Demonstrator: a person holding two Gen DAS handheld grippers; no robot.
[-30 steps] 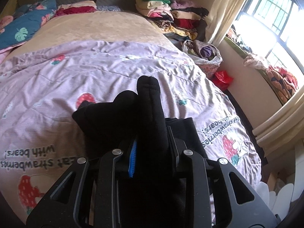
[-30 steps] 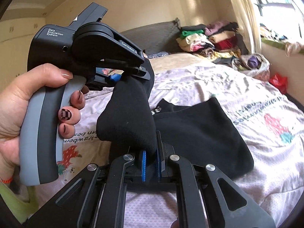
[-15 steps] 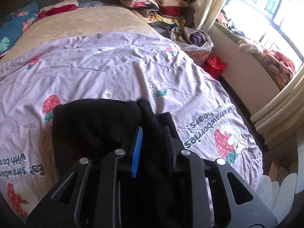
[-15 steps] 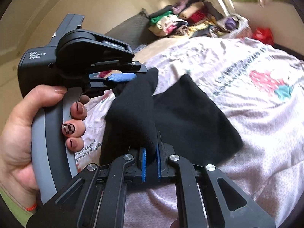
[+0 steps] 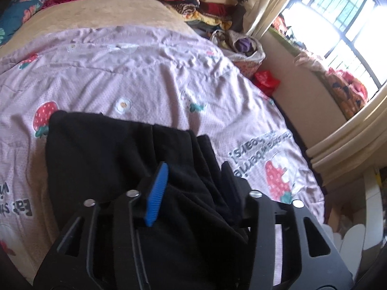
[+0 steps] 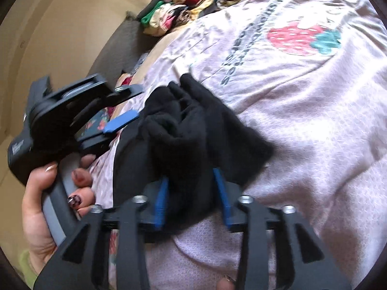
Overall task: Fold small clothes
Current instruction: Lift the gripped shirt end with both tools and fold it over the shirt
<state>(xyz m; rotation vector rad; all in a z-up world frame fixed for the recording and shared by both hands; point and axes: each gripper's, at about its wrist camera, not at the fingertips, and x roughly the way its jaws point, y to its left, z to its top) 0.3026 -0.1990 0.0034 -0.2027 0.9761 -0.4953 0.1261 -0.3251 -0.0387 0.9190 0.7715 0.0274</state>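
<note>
Both jaws opening, pads off the black garment (image 5: 101, 149), which has dropped from lifted to lying on the bed (image 5: 145, 72) | left gripper (image 5: 193, 181), right gripper (image 6: 191, 193): cloth loose between them | fold laid; judge: withdraw next.

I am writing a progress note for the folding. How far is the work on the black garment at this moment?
Done: the black garment lies doubled on the strawberry quilt. In hand: both tools are opening, the left tool and the right tool, with cloth between their pads but no longer pinched. Left: its near edge looks bunched, so probably smoothing or another fold.
</note>
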